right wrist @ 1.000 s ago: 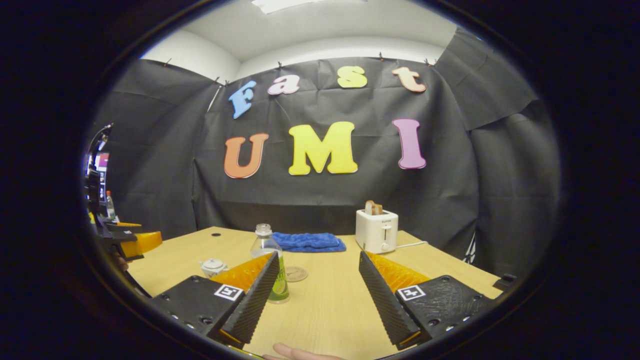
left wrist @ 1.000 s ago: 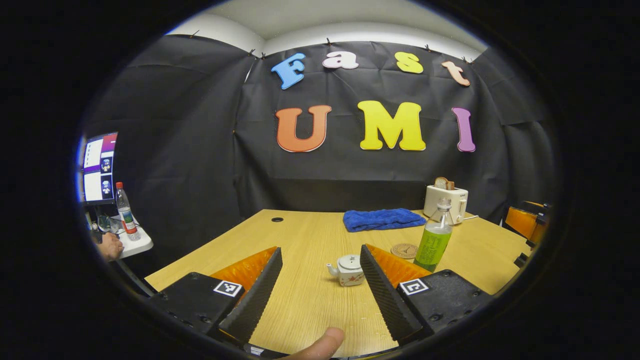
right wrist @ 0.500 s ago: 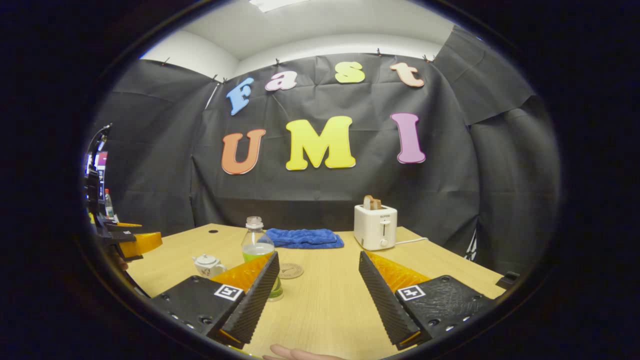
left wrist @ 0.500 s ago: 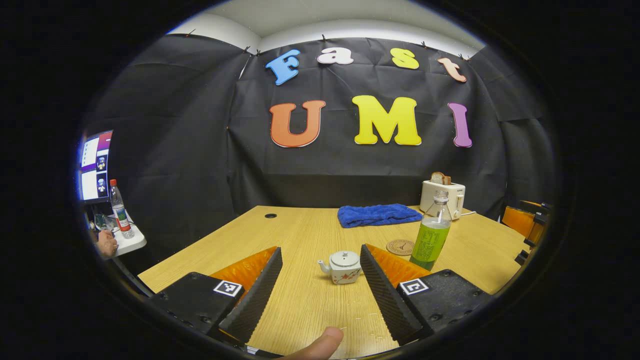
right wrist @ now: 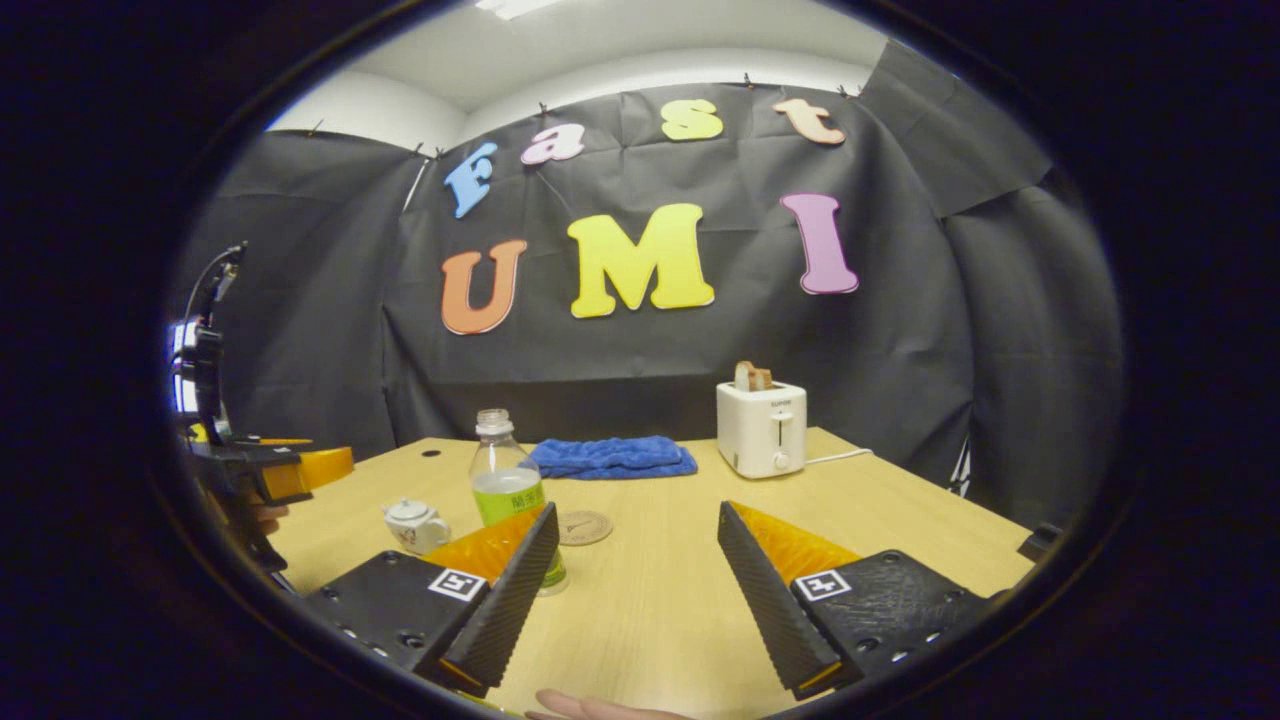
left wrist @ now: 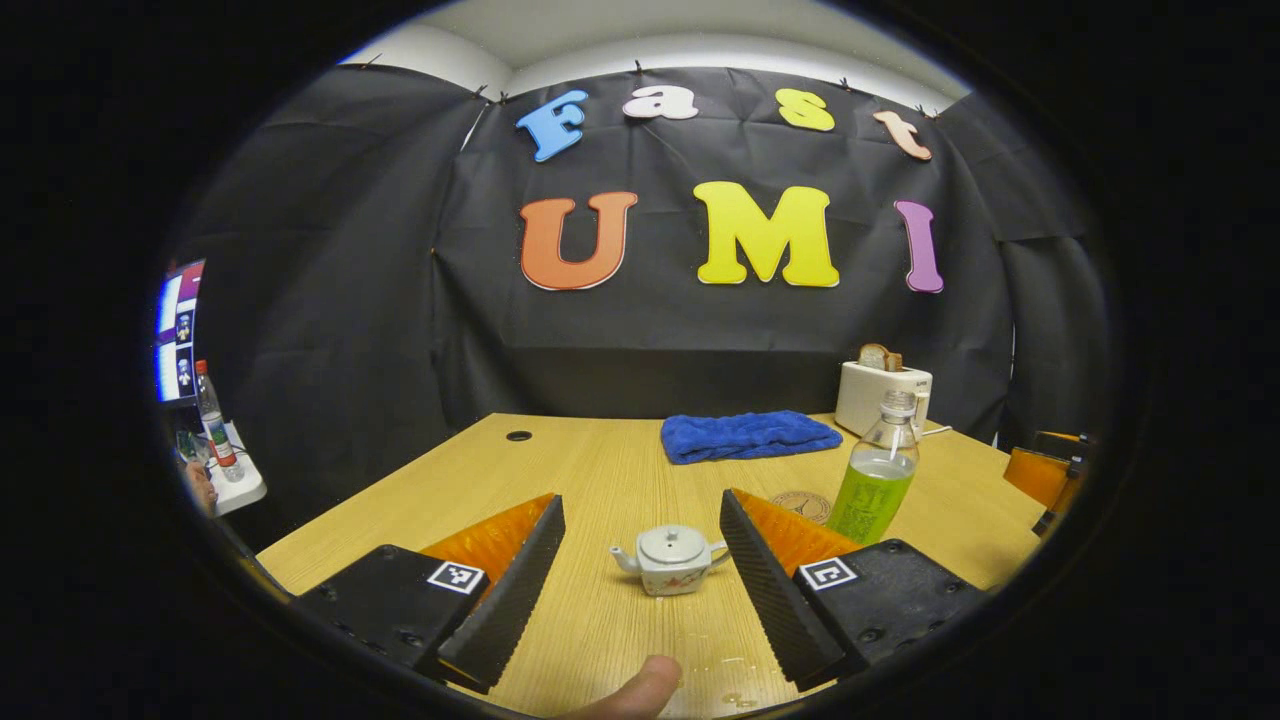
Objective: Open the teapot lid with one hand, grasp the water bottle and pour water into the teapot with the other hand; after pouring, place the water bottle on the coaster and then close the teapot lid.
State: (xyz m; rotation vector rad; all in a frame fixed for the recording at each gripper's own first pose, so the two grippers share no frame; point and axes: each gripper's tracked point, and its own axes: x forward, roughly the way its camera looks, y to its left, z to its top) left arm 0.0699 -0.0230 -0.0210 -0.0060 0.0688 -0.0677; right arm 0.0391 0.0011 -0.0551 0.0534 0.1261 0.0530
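A small white teapot (left wrist: 668,559) with its lid on sits on the wooden table (left wrist: 600,470), between the fingers of my open left gripper (left wrist: 640,585) but farther out. A clear, uncapped bottle (left wrist: 876,480) with a green label stands to its right, beside a round coaster (left wrist: 800,503). In the right gripper view the bottle (right wrist: 505,485) stands partly behind the left finger of my open right gripper (right wrist: 635,590), with the teapot (right wrist: 413,524) to its left and the coaster (right wrist: 584,527) just beyond. The left gripper (right wrist: 280,472) shows at the left edge.
A folded blue towel (left wrist: 745,436) lies at the back of the table, and a white toaster (left wrist: 883,396) with bread stands at the back right. A side shelf (left wrist: 235,490) with a bottle and a monitor (left wrist: 172,330) is far left. A thumb tip (left wrist: 635,690) shows at the bottom.
My left gripper has swung right so the teapot now lies centred between its fingers and slightly nearer. The right gripper has tilted a little, bringing the bottle more into view.
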